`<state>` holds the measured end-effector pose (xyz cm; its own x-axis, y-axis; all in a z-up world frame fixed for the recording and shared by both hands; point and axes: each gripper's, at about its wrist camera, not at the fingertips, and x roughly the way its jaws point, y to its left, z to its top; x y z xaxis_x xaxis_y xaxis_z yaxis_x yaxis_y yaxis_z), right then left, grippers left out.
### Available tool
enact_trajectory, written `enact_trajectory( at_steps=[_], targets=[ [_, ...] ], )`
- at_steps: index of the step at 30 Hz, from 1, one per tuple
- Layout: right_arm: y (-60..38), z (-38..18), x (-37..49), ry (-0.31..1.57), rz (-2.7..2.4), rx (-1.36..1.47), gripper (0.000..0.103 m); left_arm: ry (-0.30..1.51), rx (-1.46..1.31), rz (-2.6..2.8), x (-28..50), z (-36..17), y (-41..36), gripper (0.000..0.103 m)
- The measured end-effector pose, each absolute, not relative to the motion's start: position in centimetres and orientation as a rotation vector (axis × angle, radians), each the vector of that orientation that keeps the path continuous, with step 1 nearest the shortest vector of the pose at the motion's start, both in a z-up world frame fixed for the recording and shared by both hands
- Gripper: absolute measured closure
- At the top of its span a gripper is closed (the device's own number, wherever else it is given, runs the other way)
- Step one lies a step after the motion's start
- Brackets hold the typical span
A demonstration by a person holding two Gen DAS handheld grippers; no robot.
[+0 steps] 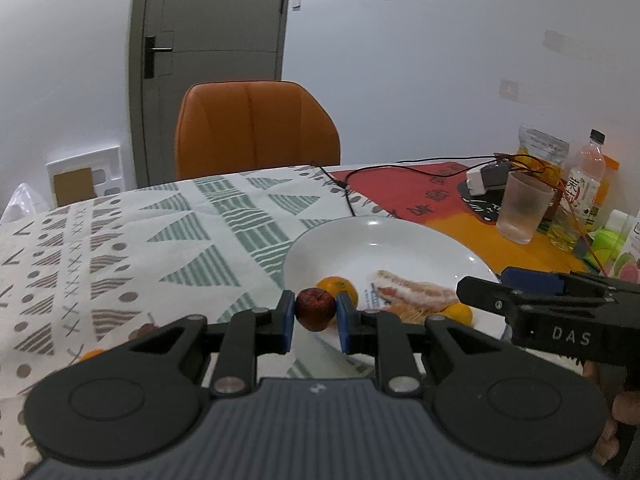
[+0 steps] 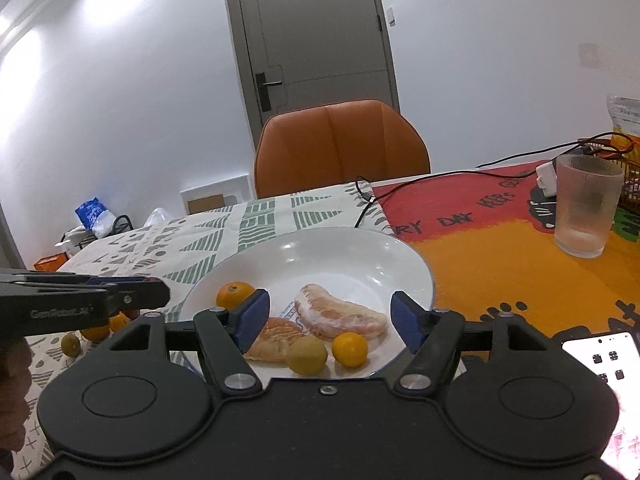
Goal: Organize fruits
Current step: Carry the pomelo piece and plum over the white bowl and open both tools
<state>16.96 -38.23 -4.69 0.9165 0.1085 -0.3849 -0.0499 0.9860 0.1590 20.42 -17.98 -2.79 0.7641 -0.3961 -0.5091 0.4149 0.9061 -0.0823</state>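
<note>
My left fingers (image 1: 343,322) were clenched on a small dark red fruit (image 1: 315,309), one blue pad on each side of it, low in the middle of the left wrist view. The left gripper (image 1: 315,322) held it just at the near rim of the white plate (image 1: 372,240), a little above the patterned tablecloth (image 1: 120,240). Its stem dimple faced up and slightly toward me; it looked nearly round, so I could see no real long axis.

My right fingers (image 2: 254,316) stood apart and released, with nothing between them. The right gripper (image 2: 328,318) hung over the near side of the plate.

On the plate lay two peeled citrus segments (image 2: 340,316), the larger with its long axis running from upper left to lower right in the right wrist view. Beside them sat a small orange (image 2: 234,294) at the left, a yellow-green fruit (image 2: 307,354) and a small yellow fruit (image 2: 350,349) near the bottom.

More small fruits (image 2: 96,330) rested on the cloth at the lower left of the right wrist view, off the plate.

I judged that I was carrying the red fruit to the plate. The next move called for bringing it over a bare patch, lowering it, then loosening the pads gently so that it would not roll.
</note>
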Motion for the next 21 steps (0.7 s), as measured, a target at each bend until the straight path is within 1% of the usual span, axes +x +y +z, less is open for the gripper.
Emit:
enact_trajectory(
  at_steps=[21],
  targets=[
    [-40.6, -5.1, 16.6, 0.399, 0.066, 0.200, 0.036, 0.544, 0.090, -0.483, 22.6, -2.9, -22.1, 0.083]
  ],
)
